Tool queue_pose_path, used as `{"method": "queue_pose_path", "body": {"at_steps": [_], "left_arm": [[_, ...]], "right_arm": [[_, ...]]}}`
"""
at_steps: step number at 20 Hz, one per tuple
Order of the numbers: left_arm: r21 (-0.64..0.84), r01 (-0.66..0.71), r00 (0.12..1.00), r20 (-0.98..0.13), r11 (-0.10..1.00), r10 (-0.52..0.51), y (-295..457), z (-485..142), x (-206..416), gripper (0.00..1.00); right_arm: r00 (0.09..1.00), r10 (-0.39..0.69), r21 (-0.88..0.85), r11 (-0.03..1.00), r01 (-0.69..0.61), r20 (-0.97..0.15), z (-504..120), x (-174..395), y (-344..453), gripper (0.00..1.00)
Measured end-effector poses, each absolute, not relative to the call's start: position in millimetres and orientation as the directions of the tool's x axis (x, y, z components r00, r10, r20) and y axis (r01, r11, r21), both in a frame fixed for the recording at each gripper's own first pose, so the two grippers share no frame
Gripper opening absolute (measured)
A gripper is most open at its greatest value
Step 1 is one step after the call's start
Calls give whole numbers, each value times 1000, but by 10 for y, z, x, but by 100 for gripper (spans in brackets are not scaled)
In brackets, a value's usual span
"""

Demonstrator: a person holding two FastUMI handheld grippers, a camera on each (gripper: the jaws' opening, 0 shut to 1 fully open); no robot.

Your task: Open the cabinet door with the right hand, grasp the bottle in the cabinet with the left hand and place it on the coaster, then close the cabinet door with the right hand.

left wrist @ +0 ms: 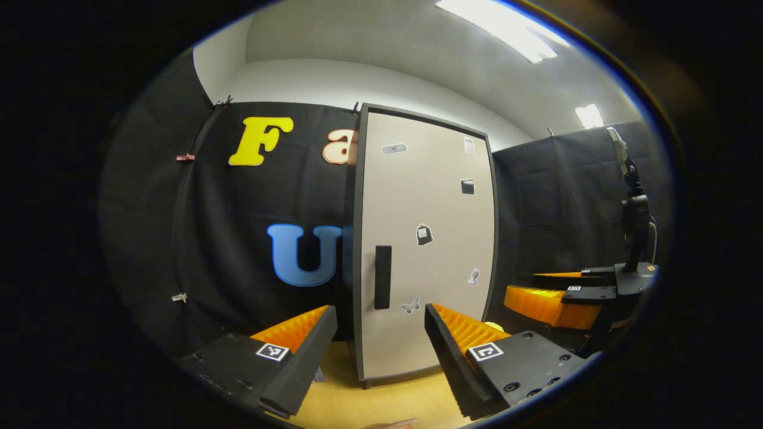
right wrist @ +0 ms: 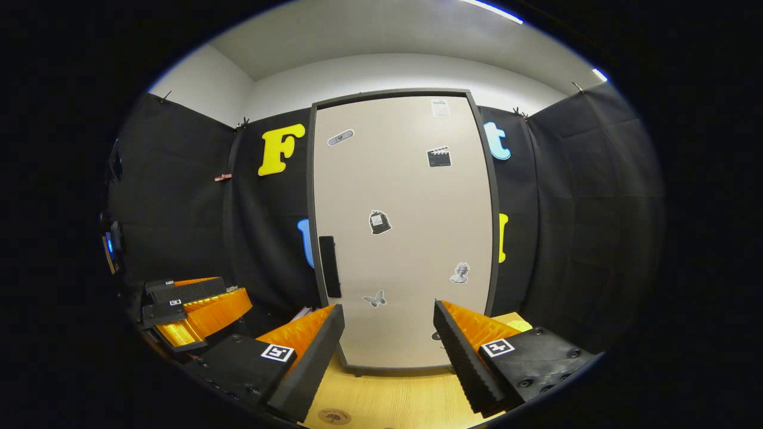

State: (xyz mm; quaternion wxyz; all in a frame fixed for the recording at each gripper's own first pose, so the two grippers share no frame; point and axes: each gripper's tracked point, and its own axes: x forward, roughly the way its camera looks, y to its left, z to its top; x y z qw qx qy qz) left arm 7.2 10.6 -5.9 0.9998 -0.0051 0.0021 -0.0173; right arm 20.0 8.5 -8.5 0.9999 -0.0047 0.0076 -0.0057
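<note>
The tall cabinet (left wrist: 426,238) (right wrist: 405,238) stands on the wooden table with its beige door shut, so its inside is hidden. A black vertical handle (left wrist: 382,277) (right wrist: 329,266) sits near the door's left edge. My left gripper (left wrist: 378,357) is open and empty, a short way in front of the door and below the handle. My right gripper (right wrist: 387,357) is open and empty too, facing the door's lower middle. In each view the other gripper (left wrist: 560,298) (right wrist: 191,310) hangs off to the side, fingers apart. A small round coaster (right wrist: 334,415) lies on the table close to me.
The wooden table (right wrist: 387,393) runs up to the cabinet's foot. A small yellow object (right wrist: 518,325) lies by the cabinet's right corner. A black stand with a device (left wrist: 635,220) rises at the right in the left gripper view. Black cloth walls enclose the booth.
</note>
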Motion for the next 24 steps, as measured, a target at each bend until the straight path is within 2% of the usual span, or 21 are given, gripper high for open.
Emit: {"method": "queue_pose_path", "body": {"at_steps": [10, 24], "left_arm": [[-2, -7, 1000, -5, 1000, 7, 499, -91, -101, 94], [9, -81, 996, -42, 997, 82, 1212, -282, -326, 94]], "right_arm": [[998, 56, -25, 998, -56, -22, -217, 624, 601, 98], [998, 23, -77, 997, -18, 54, -400, 1841, 1128, 97]]}}
